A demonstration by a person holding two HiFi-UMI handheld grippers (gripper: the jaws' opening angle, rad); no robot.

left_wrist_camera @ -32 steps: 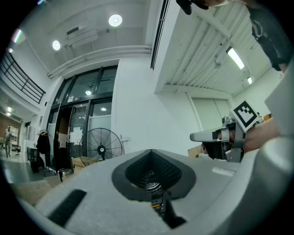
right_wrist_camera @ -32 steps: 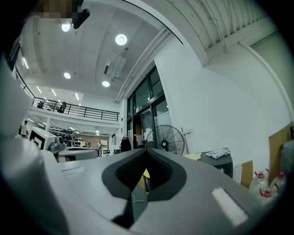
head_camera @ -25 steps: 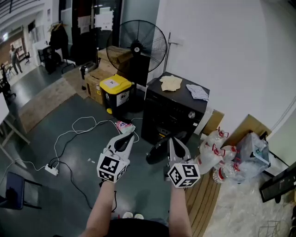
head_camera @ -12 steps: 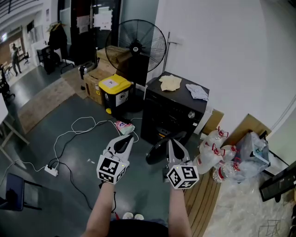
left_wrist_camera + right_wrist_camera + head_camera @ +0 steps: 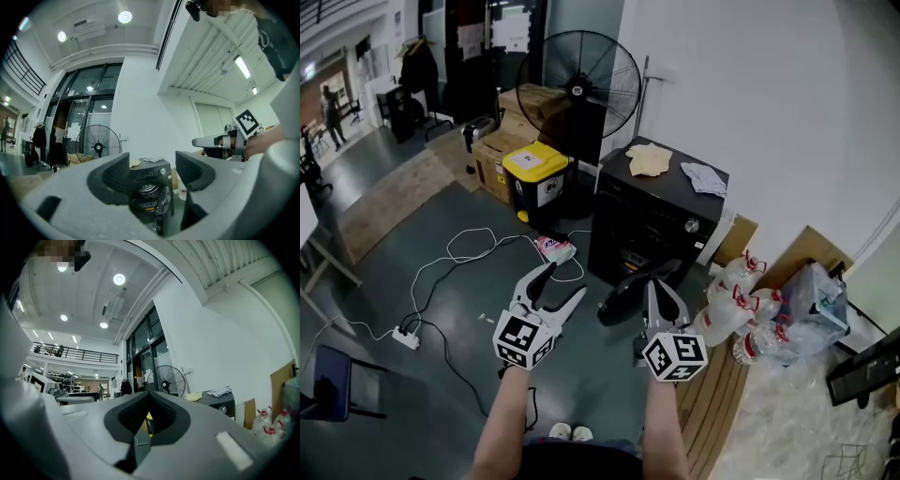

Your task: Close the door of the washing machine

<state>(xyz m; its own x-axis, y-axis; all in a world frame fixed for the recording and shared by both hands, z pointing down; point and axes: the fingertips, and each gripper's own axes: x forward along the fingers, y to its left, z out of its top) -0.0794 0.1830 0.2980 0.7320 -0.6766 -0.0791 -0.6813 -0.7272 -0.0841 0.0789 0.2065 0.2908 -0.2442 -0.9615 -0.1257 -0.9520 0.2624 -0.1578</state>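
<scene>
While the black front-loading washing machine point(image 5: 652, 220) stands on the grey floor point(image 5: 441, 216) at its edge against the white wall point(image 5: 750, 103), its round dark door point(image 5: 628, 292) hangs swung out from the front, toward the person. In the head view the door shows between the two pairs of tongs, nearer the right tongs point(image 5: 656, 281); whether it touches them cannot be told. In the left gripper view the door stands upright and edge-on, long axis vertical, just right of the drum opening point(image 5: 146, 190), low in the gap between the jaws and beyond them. The left tongs point(image 5: 565, 281) are released, their jaws having just been opening, with nothing gripped. The right tongs are clenched on nothing, jaws together, aimed left of the machine.
</scene>
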